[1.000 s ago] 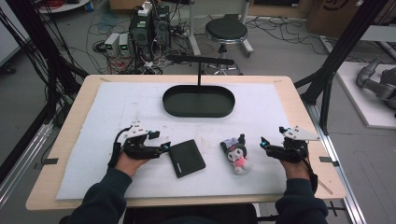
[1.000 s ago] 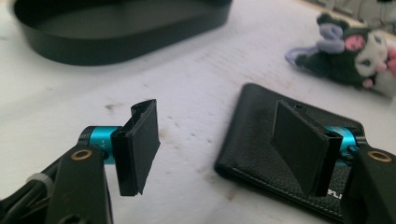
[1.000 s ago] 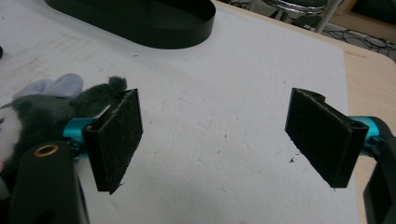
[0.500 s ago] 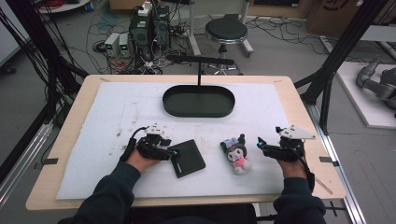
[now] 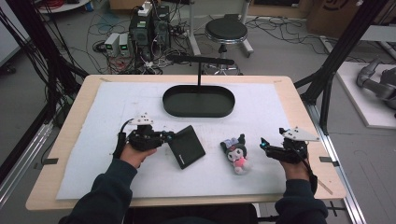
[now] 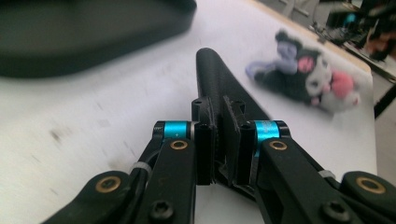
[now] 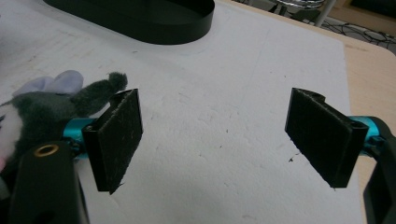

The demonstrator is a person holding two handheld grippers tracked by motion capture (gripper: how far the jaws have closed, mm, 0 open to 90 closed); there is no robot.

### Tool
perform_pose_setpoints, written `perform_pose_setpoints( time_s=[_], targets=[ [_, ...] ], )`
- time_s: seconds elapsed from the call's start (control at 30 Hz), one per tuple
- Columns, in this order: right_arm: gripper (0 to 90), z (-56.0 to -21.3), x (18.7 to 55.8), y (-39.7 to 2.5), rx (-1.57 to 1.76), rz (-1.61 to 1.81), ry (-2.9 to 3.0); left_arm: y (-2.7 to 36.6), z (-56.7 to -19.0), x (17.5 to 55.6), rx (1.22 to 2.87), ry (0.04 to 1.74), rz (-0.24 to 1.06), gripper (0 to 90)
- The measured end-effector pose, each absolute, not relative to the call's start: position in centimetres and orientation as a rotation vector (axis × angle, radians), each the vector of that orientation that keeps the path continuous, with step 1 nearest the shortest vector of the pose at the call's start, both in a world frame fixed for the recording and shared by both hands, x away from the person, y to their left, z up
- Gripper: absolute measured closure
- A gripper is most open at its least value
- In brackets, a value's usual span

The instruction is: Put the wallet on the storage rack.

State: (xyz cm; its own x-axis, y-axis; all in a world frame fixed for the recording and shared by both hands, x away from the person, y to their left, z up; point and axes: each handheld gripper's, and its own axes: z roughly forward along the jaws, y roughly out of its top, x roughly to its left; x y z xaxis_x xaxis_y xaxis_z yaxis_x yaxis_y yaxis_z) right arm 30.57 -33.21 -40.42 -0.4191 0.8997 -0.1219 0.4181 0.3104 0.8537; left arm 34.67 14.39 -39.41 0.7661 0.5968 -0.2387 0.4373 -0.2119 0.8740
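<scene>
The left gripper (image 5: 169,136) is closed on the near-left edge of the black case (image 5: 187,146). In the left gripper view its fingers (image 6: 204,151) stand narrow, both pads pressed against the case (image 6: 219,88) with the edge clamped between them. The case appears tilted, its gripped edge raised off the white mat (image 5: 116,107) while the far part points toward the plush toy (image 6: 308,79); the blur in that view leaves the amount of lift uncertain. The case sits left of centre on the desk (image 5: 299,98), near the front, below the black oval tray (image 5: 198,101).

The right gripper (image 5: 264,144) rests low over the mat at the right side of the desk, held in the person's right hand (image 5: 292,165). Its fingers (image 7: 116,135) are spread wide and hold nothing; bare mat shows between the two pads. The plush toy (image 5: 236,151) lies on the mat just beside the left-hand finger in the right gripper view, where its dark ear (image 7: 100,88) rises close behind that pad. Contact between toy and finger cannot be confirmed.

The tray (image 7: 140,18) stands at the far middle of the mat, well apart from both grippers. Toy and case lie near each other, not touching.
</scene>
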Motion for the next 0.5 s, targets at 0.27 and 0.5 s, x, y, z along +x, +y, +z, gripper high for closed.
perform_pose_setpoints(
  time_s=[0.27, 0.5],
  targets=[
    [19.4, -40.5, 30.3, -33.6, 1.177, 1.024, 1.964, 14.6, -35.2, 34.9, 1.814, 0.742, 0.398, 83.2],
    [19.4, -40.4, 30.3, -33.7, 1.175, 1.026, 1.960, 13.8, -33.7, 36.1, 1.808, 0.734, 0.430, 83.2]
  ],
)
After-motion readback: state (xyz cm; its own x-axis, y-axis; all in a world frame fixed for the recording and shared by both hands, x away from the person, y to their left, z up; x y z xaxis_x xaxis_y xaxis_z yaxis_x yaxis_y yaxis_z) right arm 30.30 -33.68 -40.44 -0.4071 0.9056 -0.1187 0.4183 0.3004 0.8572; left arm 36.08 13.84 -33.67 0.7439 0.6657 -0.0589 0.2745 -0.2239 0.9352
